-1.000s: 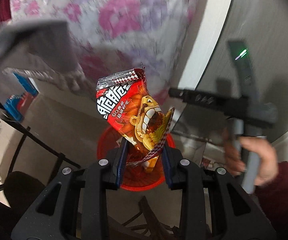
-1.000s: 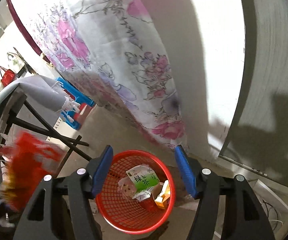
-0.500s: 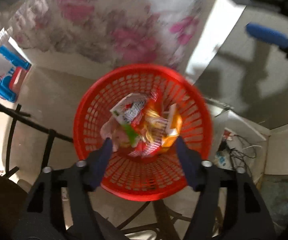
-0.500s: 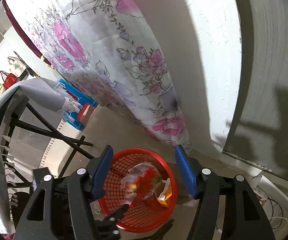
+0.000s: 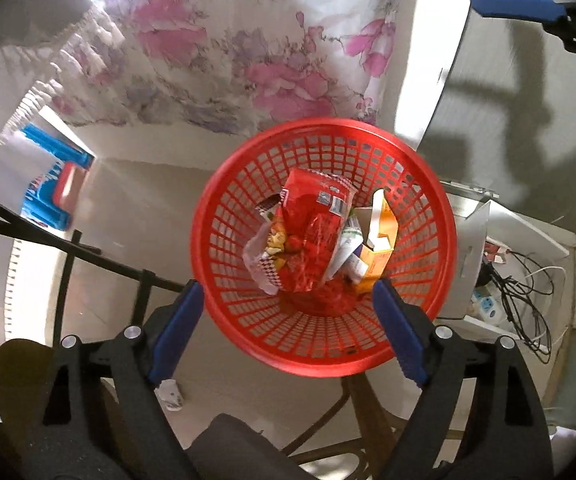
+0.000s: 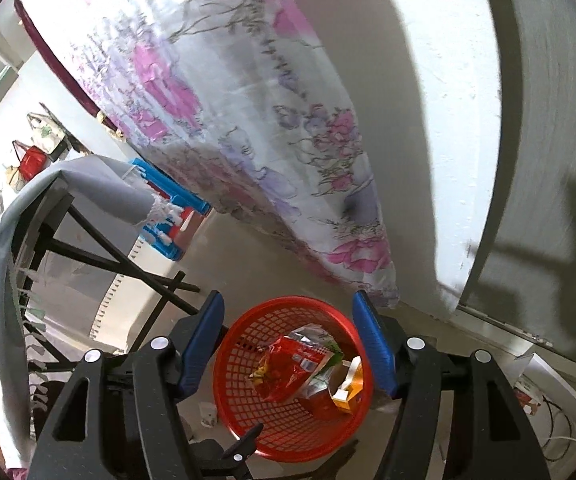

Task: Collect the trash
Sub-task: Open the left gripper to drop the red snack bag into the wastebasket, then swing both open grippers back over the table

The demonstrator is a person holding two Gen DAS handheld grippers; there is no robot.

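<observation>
A red mesh basket (image 5: 224, 216) stands on the floor below both grippers; it also shows in the right wrist view (image 6: 228, 392). A red snack bag (image 5: 312, 228) lies inside on top of other wrappers, beside an orange carton (image 5: 380, 236). The bag (image 6: 284, 372) and the carton (image 6: 348, 390) also show in the right wrist view. My left gripper (image 5: 288, 300) is open and empty above the basket's near rim. My right gripper (image 6: 288, 332) is open and empty, higher above the basket. One blue finger of the right gripper (image 5: 516, 4) shows at the top right of the left wrist view.
A floral cloth (image 6: 248, 132) hangs behind the basket. A folding table with black legs (image 6: 128, 264) and a grey cover stands to the left. A blue and red box (image 5: 56, 196) lies on the floor. Cables and a power strip (image 5: 524, 292) lie to the right.
My left gripper held the red snack bag over the basket, then opened. The bag dropped and now lies in the basket. The right gripper stayed open above.
</observation>
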